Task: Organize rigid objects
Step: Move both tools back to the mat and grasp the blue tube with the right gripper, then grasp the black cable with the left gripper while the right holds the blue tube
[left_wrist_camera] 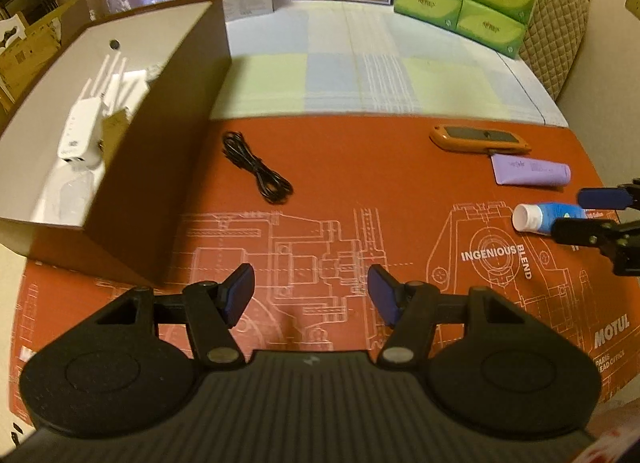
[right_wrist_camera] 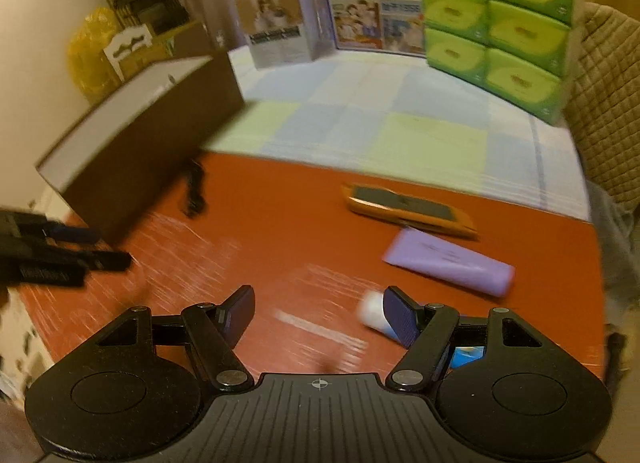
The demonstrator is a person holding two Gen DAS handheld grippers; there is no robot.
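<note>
The left gripper and right gripper are both spread and empty. The blue tube, at three o'clock on the red mat, looks light and a little slippery; I would grip its middle.

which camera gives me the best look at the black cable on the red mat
The left wrist view: the black cable lies sharp and whole on the red mat, beside the open box. In the right wrist view it is a blurred dark streak partly hidden behind the box corner.

We see a table with a checked cloth and a red mat. On the mat lie a cable, knife, purple tube, blue tube and a box.
</note>
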